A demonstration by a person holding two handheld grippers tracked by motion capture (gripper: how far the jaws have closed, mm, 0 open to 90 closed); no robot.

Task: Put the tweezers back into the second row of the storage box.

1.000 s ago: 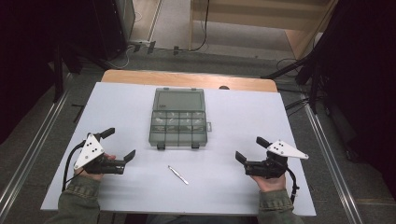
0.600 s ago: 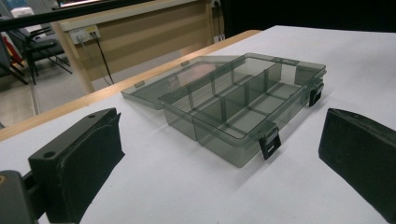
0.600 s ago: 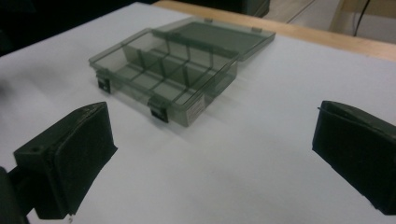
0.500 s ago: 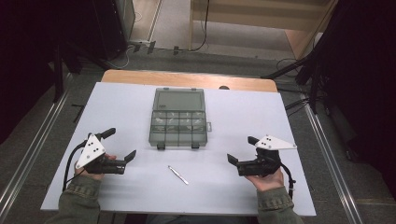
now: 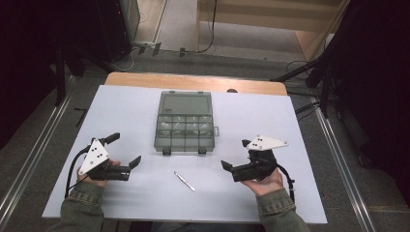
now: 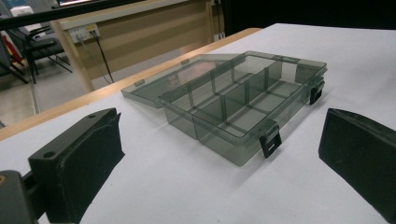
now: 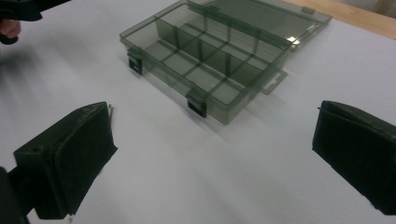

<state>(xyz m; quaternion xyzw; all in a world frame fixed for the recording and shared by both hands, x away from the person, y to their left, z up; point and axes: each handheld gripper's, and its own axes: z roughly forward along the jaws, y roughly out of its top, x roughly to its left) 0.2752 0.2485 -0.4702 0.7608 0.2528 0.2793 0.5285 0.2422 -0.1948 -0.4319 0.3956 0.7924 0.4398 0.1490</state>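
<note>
Right gripper [image 5: 234, 158]: I see it slid inward toward the tweezers [image 5: 184, 181] since a second ago; jaws wide, empty.
Left gripper [image 5: 125, 151]: unmoved, jaws wide, empty.
Tweezers: flat on the table, just before the open organizer box [image 5: 184, 126].
Reading: pickup approach likely starting.

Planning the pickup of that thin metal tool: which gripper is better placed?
Probably right: the right gripper, open, points at the tweezers, which lie by its jaw.

Glossy smoky plastic organizer box [image 5: 185, 126] (translucent)
</note>
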